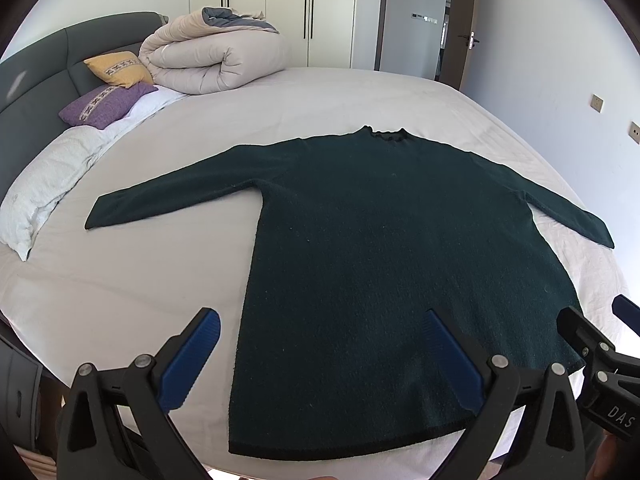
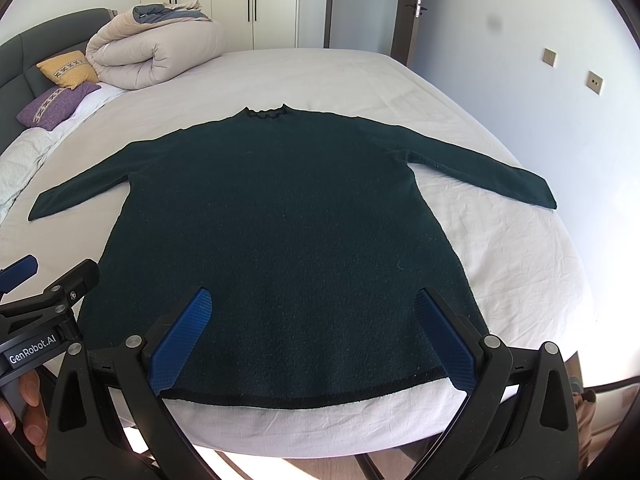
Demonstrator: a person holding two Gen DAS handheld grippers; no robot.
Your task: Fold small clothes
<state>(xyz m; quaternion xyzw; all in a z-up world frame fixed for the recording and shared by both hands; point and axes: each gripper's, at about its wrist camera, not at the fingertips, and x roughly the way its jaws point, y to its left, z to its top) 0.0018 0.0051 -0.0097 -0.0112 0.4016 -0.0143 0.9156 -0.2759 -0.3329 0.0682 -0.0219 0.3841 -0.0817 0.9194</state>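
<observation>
Here, dark green sweater point(image 2: 280, 220) flat on bed point(image 2: 500, 248), sleeves spread, both jaws wide.

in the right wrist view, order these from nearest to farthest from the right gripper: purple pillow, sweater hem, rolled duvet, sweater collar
From the right gripper:
1. sweater hem, directly below the fingers
2. sweater collar, mid-bed
3. purple pillow, far left
4. rolled duvet, by the headboard

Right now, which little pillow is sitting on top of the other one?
The yellow pillow is on top; it leans against the headboard, overlapping the purple pillow lying flat below.
</observation>
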